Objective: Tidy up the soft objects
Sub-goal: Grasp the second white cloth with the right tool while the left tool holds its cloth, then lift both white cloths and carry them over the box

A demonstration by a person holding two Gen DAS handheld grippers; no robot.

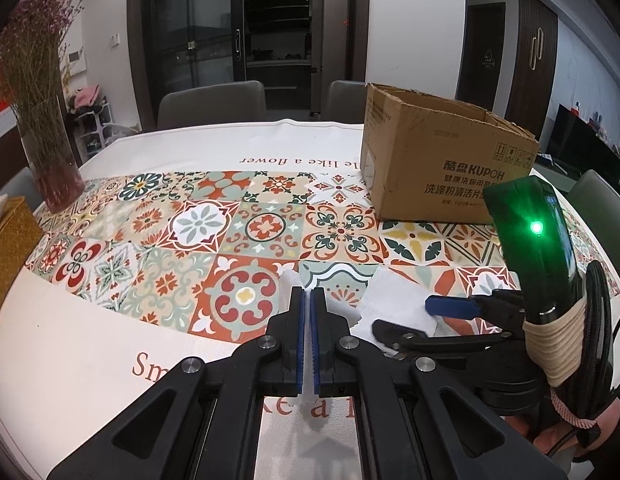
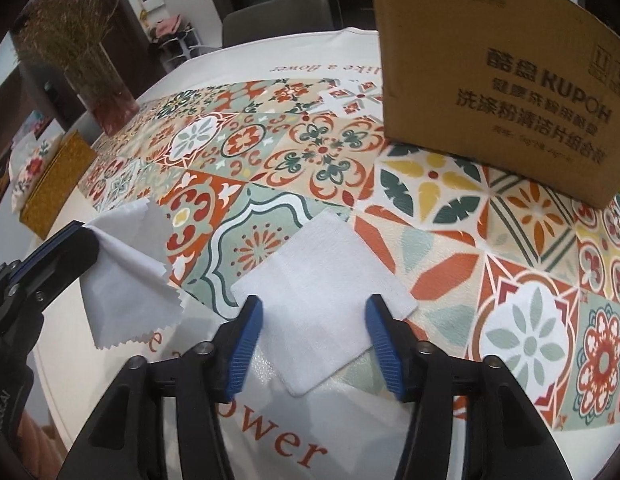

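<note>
My left gripper (image 1: 306, 308) pinches thin zigzag-edged cloth (image 2: 130, 264); right gripper (image 2: 313, 320) open over square fluffy pad (image 2: 325, 280) near table's front edge; cardboard box (image 1: 441, 160) behind.

Square white terry cloth (image 2: 323, 294) between blue-padded black right gripper (image 2: 313, 350) fingers. Thin white zigzag-edged cloth (image 2: 128, 268) in blue-padded black left gripper (image 1: 306, 344), to its left. Floral-tile tablecloth (image 2: 437, 264) beneath: orange, green, yellow, red on white. Brown cardboard box (image 2: 489, 80), black print, ahead-right.

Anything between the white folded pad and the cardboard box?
Nothing: only bare patterned tablecloth between the pad and the box, clearest in the right wrist view.
</note>
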